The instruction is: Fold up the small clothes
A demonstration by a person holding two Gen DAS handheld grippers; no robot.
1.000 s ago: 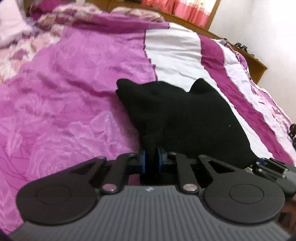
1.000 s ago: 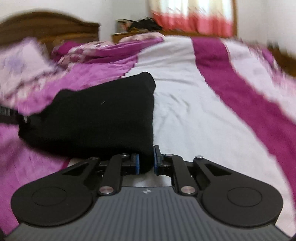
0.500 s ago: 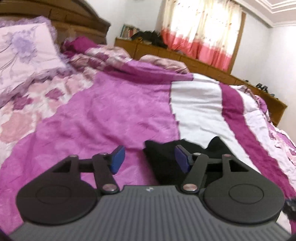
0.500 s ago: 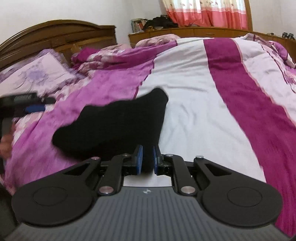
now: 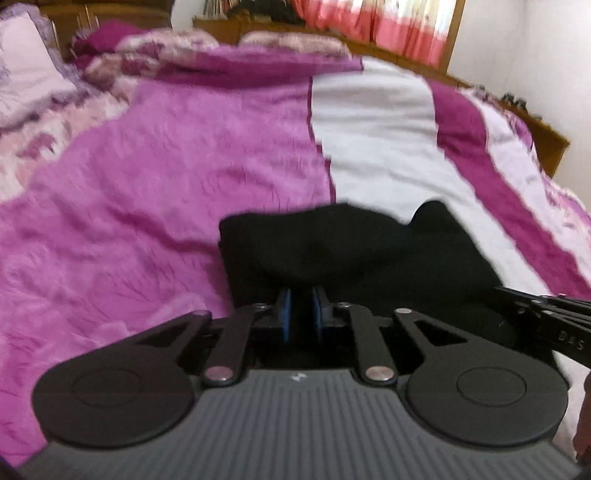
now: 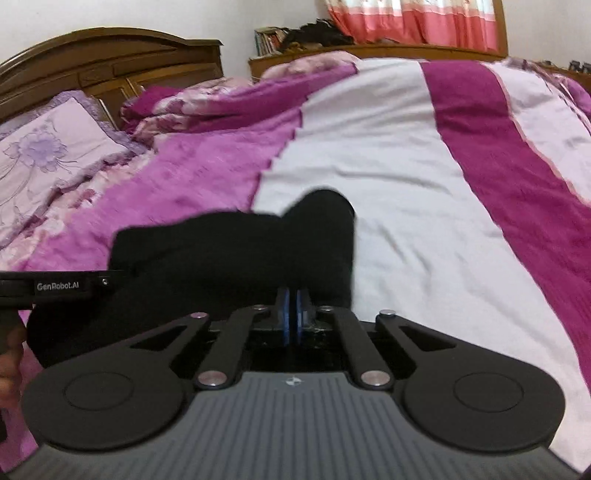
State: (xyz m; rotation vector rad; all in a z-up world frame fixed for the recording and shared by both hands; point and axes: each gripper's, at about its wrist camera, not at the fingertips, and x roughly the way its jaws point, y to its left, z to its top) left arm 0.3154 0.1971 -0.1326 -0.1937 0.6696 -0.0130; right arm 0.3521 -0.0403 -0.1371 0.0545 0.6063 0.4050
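A small black garment (image 5: 351,251) lies partly folded on the purple and white bedspread (image 5: 166,184). My left gripper (image 5: 301,314) is shut on the garment's near edge, its blue pads pinching the cloth. In the right wrist view the same black garment (image 6: 229,254) spreads to the left, and my right gripper (image 6: 294,317) is shut on its near right edge. The right gripper's tip (image 5: 546,321) shows at the right of the left wrist view. The left gripper's body (image 6: 55,286) shows at the left of the right wrist view.
A floral pillow (image 6: 48,147) leans against the wooden headboard (image 6: 110,62) at the far left. A rumpled quilt (image 6: 221,96) lies across the head of the bed. A wooden shelf (image 6: 369,51) and red curtain (image 6: 413,22) stand behind it. A hand (image 6: 7,376) holds the left gripper.
The left gripper let go and opened half a second ago, then shut again on the garment's near edge. The right gripper stayed shut on the garment, which shifted on the bed.
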